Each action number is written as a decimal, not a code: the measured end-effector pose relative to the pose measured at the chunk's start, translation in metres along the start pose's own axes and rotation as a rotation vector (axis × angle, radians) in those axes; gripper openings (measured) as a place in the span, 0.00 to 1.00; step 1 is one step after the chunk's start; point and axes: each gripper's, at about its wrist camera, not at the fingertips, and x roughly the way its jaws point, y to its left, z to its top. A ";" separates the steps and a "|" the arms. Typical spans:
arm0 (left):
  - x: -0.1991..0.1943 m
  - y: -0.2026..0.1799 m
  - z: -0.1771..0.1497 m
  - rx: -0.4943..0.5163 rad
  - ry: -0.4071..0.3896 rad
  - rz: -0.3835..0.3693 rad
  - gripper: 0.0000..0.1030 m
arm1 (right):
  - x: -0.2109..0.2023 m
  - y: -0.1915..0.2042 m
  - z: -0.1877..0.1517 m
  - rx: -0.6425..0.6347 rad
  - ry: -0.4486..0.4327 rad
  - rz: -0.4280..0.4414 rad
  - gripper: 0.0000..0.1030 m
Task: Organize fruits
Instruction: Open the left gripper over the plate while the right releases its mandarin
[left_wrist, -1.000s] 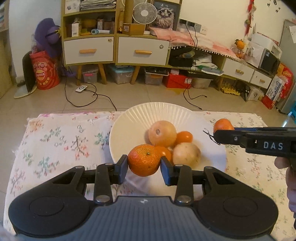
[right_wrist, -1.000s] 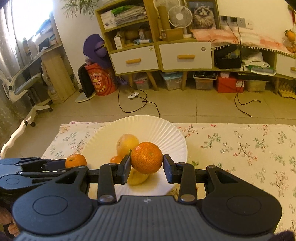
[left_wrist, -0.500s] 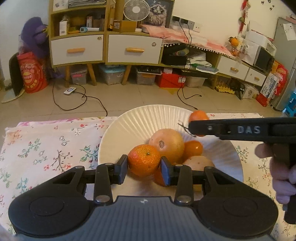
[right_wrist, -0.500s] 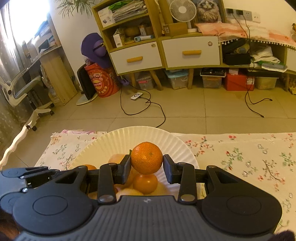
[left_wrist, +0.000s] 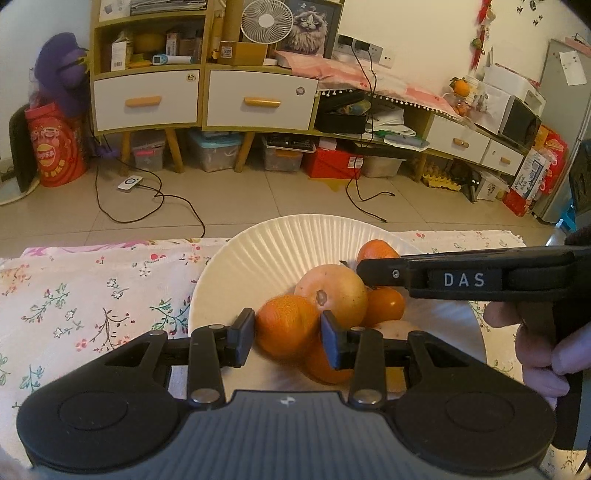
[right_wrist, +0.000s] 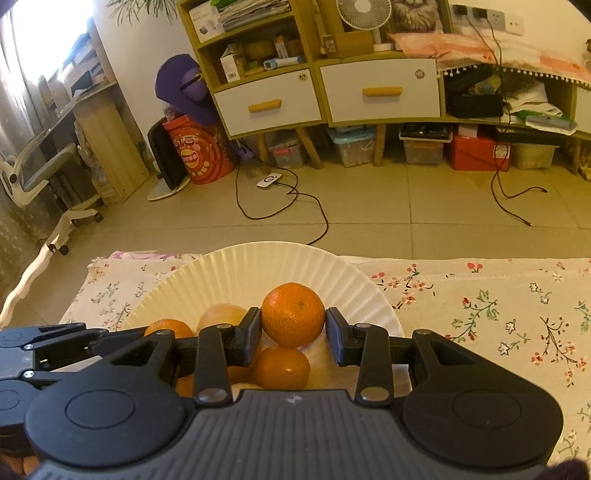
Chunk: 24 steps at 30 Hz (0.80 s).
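My left gripper (left_wrist: 288, 334) and right gripper (right_wrist: 293, 330) each clamp a tangerine, and both have moved in over the paper plate (left_wrist: 258, 251) near the table's far edge, now hovering above the fruit pile (left_wrist: 332, 291), ready to release.

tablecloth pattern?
White tablecloth with small floral sprigs, red, pink and green; clearest in the right wrist view.

A white fan (left_wrist: 258, 20) and cat picture (left_wrist: 308, 26) top the drawer cabinet (left_wrist: 207, 96).
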 end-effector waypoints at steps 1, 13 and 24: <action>0.000 0.000 0.000 0.001 0.000 0.001 0.17 | 0.001 0.000 0.000 -0.002 0.001 -0.004 0.34; -0.006 -0.003 0.001 0.020 -0.017 0.017 0.45 | -0.008 -0.005 0.005 0.048 -0.008 -0.006 0.51; -0.030 -0.004 -0.005 0.016 -0.005 0.031 0.69 | -0.034 0.005 0.004 -0.002 0.000 -0.062 0.75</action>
